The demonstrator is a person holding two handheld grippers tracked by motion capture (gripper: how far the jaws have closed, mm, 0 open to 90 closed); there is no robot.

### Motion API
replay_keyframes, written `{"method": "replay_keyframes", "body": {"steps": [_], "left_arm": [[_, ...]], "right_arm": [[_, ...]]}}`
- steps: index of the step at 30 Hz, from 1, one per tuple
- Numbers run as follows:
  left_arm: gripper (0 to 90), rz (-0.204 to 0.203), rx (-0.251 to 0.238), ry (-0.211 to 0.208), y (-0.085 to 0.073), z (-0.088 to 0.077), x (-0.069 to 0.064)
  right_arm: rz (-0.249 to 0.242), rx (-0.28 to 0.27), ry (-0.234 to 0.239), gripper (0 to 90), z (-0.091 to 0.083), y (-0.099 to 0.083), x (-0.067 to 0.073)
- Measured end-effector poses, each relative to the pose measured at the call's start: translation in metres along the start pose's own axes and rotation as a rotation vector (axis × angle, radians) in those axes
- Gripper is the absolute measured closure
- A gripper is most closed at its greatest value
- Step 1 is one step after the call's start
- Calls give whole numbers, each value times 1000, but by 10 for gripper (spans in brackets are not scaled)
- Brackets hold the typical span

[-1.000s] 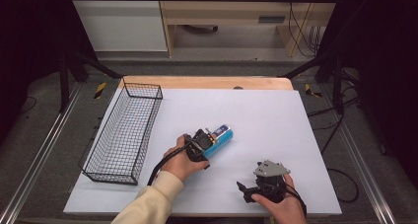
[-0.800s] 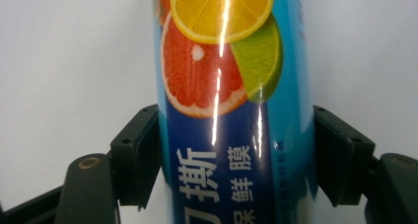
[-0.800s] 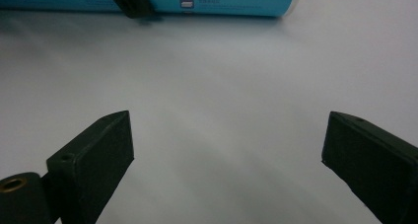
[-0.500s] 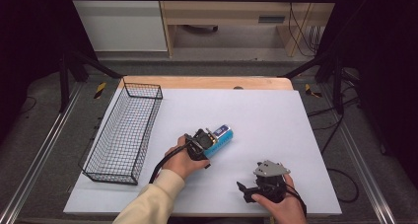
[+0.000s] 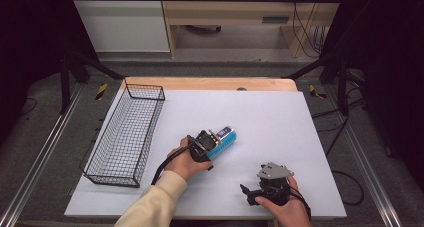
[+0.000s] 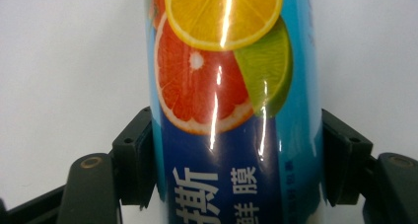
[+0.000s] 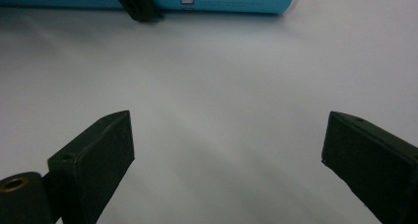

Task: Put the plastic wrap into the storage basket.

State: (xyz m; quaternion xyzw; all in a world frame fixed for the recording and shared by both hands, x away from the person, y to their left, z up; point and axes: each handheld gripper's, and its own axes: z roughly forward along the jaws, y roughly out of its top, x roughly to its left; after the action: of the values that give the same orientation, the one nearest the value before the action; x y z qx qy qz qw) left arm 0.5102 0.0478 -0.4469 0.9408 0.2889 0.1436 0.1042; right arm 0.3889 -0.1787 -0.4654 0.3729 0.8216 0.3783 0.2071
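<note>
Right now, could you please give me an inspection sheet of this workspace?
Surface: white table top, wooden strip along its far edge.
Job's things: blue tube with citrus print, lying on its side.
Clutter: wire basket at the table's left edge.
Grippers: left hand-held gripper shut on the tube; right hand-held gripper open, nothing between its jaws.
Cables: black cable trailing from the left one.
Surroundings: dark frame, grey floor, cabinets behind.

The can [image 6: 224, 105] is cut off at the top and bottom picture edges; its small print is too blurred to read.
</note>
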Motion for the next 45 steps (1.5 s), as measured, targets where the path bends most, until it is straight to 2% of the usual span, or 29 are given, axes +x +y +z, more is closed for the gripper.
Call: {"method": "replay_keyframes", "body": {"steps": [8, 14, 22, 29, 36, 38, 40, 45], "left_arm": [[307, -8, -16, 5, -2, 0, 0], [312, -14, -34, 24, -4, -1, -3], [314, -24, -47, 20, -5, -1, -3], [316, -11, -56, 29, -5, -4, -5], [317, 5, -86, 52, -4, -24, -4], [317, 8, -110, 57, -3, -30, -3], [318, -12, -129, 65, -3, -36, -3], [318, -18, -162, 72, -3, -45, -1]], "right_arm": [[0, 1, -1, 61, 0, 0, 0], [-1, 2, 1, 61, 1, 0, 0], [-3, 2, -3, 62, 0, 0, -1], [2, 3, 0, 62, 0, 0, 0], [-2, 0, 6, 62, 1, 0, 0], [-6, 4, 5, 62, 1, 0, 0], [-5, 5, 5, 62, 1, 0, 0], [-1, 8, 6, 62, 1, -1, 1]]}}
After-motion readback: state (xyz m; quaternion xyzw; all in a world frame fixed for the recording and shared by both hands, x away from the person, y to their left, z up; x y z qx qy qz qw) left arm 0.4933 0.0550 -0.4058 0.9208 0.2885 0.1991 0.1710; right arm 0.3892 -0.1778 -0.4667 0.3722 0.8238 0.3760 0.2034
